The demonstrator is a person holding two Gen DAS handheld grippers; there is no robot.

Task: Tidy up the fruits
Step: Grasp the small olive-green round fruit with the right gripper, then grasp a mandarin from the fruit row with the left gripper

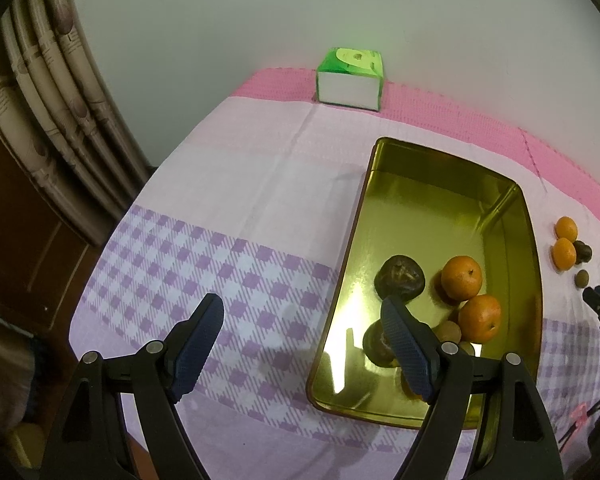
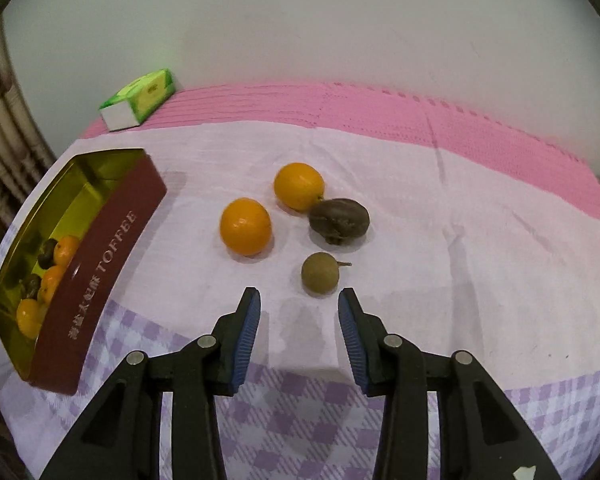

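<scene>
Checked tablecloth [image 2: 440,208] covers the work surface. Right gripper [image 2: 299,300]: jaws apart, empty; small round longan [image 2: 320,275] lies just ahead of its fingertips. Likely light, firm, prone to rolling; grip across its middle. Left gripper [image 1: 302,312]: apart, idle beside the tin [image 1: 532,240].

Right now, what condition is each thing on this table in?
Toffee tin: lidless, partly filled with fruit.
Two oranges: loose on the cloth.
Dark fruit: loose beside them.
Small brown fruit: loose, nearest the right claw.
Right claw: open, empty.
Left claw: open, empty.
Tissue pack: closed.
</scene>
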